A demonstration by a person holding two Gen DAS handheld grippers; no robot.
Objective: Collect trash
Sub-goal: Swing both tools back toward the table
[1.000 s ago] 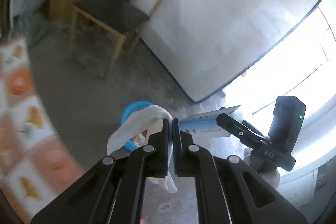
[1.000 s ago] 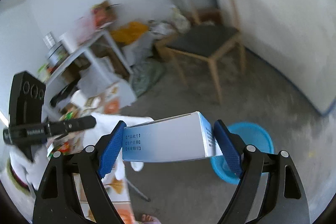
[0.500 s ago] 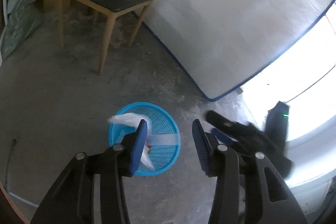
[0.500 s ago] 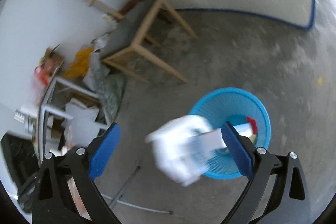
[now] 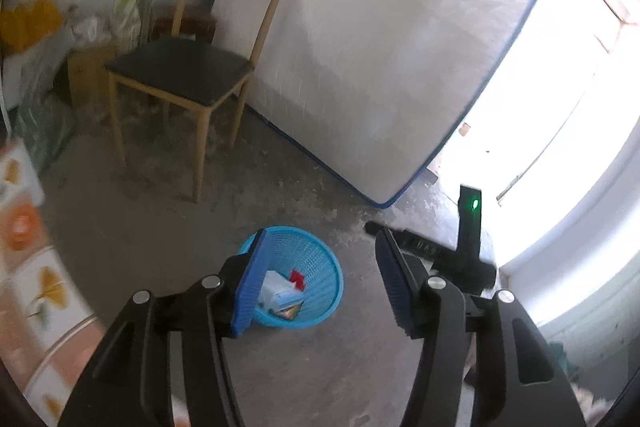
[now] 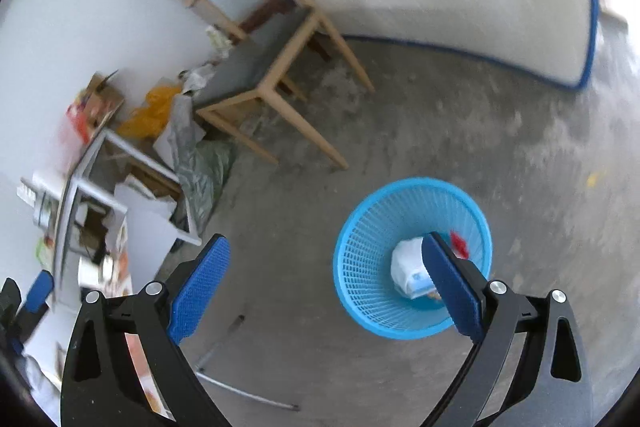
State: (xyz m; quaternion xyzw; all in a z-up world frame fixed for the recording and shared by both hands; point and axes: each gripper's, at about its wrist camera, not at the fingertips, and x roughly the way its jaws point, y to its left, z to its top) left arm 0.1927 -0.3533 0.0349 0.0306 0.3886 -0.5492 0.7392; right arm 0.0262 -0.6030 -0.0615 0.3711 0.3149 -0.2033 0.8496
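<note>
Both hand-held grippers empty, left (image 5: 320,283) opening, right (image 6: 324,283) wide; only the right view shows the cluttered shelf (image 6: 92,187).

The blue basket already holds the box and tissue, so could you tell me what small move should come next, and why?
Probably lift both grippers away to fetch more trash: the left gripper, jaws opening, and the right gripper hold nothing, and the box lies inside the blue basket.

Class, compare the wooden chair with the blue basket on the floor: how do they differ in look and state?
The wooden chair has a tan frame with a dark solid seat; the blue basket is round, bright plastic mesh. The chair's seat is bare, while the basket holds a white box and a red scrap. Both stand upright on the concrete floor.
</note>
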